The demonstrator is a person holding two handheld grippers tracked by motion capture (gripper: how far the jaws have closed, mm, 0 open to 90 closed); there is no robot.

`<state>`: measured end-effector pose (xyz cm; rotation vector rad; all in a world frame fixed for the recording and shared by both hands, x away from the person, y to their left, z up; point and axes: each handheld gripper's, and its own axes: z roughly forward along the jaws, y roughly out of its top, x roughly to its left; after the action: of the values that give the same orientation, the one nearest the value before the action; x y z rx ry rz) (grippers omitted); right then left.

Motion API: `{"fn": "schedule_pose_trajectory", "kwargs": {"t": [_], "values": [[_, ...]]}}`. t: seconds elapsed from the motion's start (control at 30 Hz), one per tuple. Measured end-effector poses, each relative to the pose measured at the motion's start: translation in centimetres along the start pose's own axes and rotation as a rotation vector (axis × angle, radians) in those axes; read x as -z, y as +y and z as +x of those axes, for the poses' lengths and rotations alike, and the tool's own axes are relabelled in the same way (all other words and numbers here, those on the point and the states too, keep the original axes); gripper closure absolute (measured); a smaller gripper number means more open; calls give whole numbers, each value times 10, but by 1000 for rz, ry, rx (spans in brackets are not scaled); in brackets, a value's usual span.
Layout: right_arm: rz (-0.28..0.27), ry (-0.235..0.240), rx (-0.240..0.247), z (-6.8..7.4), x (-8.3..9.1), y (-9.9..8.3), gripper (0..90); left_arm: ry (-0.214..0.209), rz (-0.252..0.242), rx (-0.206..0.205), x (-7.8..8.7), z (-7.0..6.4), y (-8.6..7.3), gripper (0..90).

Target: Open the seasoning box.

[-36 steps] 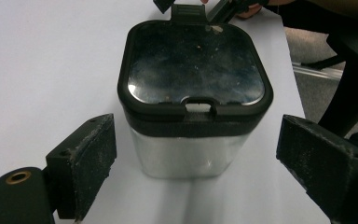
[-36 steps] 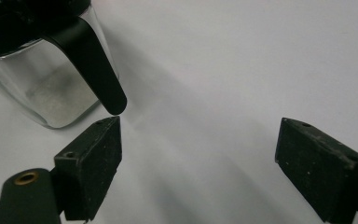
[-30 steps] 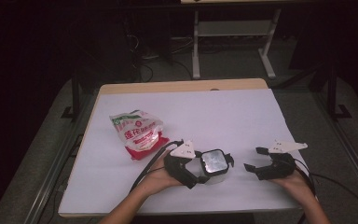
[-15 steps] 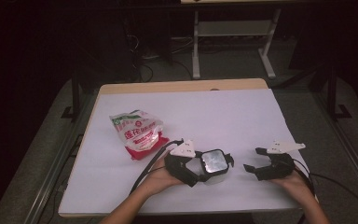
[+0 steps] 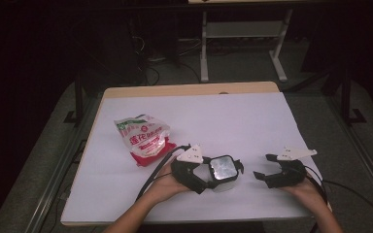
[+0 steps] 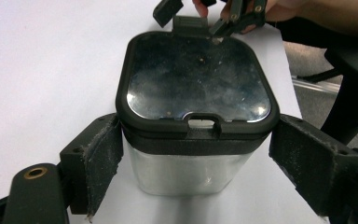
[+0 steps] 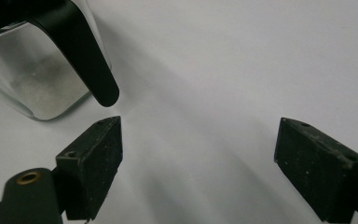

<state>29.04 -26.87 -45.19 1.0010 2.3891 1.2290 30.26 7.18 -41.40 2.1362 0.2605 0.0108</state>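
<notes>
A clear square container [image 5: 223, 170] with a black lid stands near the table's front edge. My left gripper [image 5: 222, 179] is open, and its jaws flank the container [image 6: 198, 93] at lid height, close against both sides. In the left gripper view the pads [image 6: 100, 158] sit level with the lid's rim. My right gripper [image 5: 263, 166] rests open a little to the right of the container, nothing between its jaws. In the right gripper view [image 7: 198, 154] the container's clear body [image 7: 32, 79] and a black lid latch [image 7: 93, 70] show at upper left.
A white and red food bag [image 5: 143, 138] lies on the white table cover [image 5: 223, 116], left of the container. Beyond the table's far wooden edge [image 5: 189, 90] are a white metal frame [image 5: 243, 34] and cables on the dark floor.
</notes>
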Motion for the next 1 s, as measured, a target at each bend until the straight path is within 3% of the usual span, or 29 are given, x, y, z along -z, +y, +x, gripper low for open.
{"fn": "schedule_pose_trajectory", "kwargs": {"t": [1.0], "values": [[6,1,-5,2,-4,-1,151,15,-6,-10,3,-3,5,181]]}}
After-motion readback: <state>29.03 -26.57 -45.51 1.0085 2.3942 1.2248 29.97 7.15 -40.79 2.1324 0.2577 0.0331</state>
